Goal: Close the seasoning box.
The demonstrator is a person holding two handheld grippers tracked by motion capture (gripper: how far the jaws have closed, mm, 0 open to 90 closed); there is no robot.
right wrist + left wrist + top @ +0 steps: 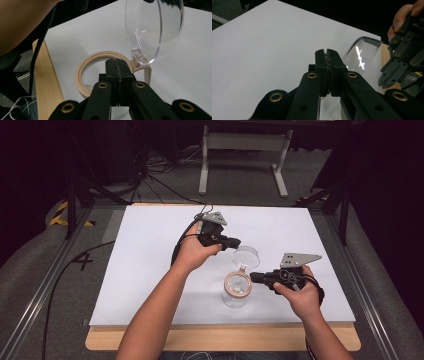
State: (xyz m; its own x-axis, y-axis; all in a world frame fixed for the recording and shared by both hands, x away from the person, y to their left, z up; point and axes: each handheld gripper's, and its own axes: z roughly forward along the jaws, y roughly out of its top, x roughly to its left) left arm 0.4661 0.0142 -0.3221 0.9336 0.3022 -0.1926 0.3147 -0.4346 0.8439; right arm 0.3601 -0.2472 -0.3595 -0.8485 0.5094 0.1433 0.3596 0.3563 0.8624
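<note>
On tabletop [150,250], high view: you are gripping jar [236,292] hinged clear lid [245,255] with left gripper [234,243]. Left gripper view: fingers [322,66] pinching lid edge. Right gripper view: right gripper [117,65] fingers clamping rim ring [86,68]; twisting risks snapping hinge.

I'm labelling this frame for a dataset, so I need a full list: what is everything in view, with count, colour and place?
Jar: one, clear, with a beige rim, at the table's near middle.
Lid: one, clear, hinged open and standing up behind the jar's mouth.
Table cover: one, white, spread over the table.
Table edge: one, light wood, along the near side.
Frame: one, grey metal, on the floor beyond the table.
Left gripper: one, black, shut, at the lid's far rim.
Right gripper: one, black, shut, at the jar's rim.
Forearms: two, reaching in from the near edge.
</note>
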